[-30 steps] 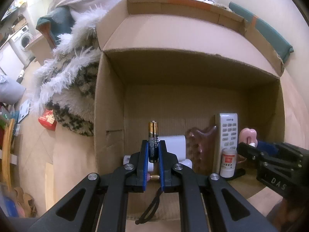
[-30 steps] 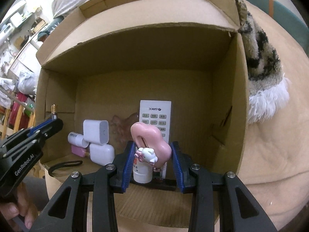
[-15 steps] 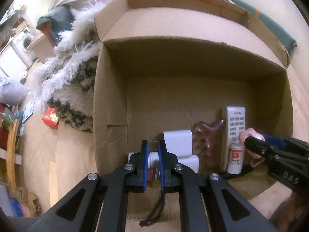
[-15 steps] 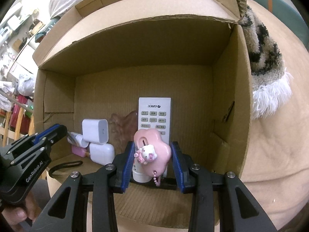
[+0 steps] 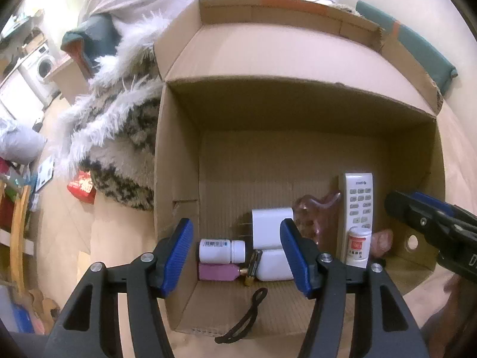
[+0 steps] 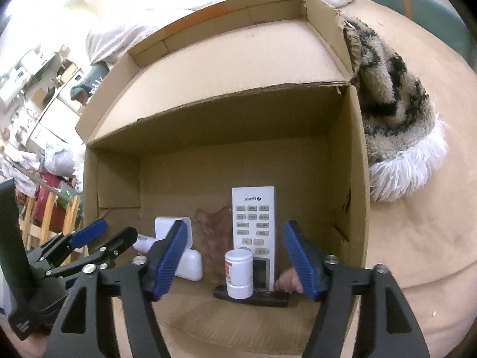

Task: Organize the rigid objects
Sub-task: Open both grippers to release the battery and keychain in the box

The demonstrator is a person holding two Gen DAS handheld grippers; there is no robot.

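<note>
Inside the cardboard box (image 5: 179,161), lying on its side with the opening toward the cameras, a row of small household items lines the back. Both sets of tongs sit at the mouth of the box with their blue pads spread wide and nothing between them: the left tongs (image 5: 237,256) in front of the left part of the row, the right tongs (image 6: 234,264) in front of the right part. Between the left pads, a white pill bottle (image 5: 222,250) lies on its side above a pink block (image 5: 219,271), and a black-and-gold battery (image 5: 252,268) lies tilted just beside them, touching a white case (image 5: 274,264). A white charger (image 5: 269,226) stands behind the case. Farther right, a reddish translucent piece (image 5: 316,217) leans beside a white remote (image 6: 253,223) standing upright against the back. A small white bottle with a red label (image 6: 238,273) stands in front of the remote on a dark flat object (image 6: 253,296). A pink charm (image 5: 383,238) lies at the right end of the row. A black strap (image 5: 244,319) lies on the box's lower panel near the opening. A shaggy fur throw (image 6: 393,113) lies heaped against the box.
</note>
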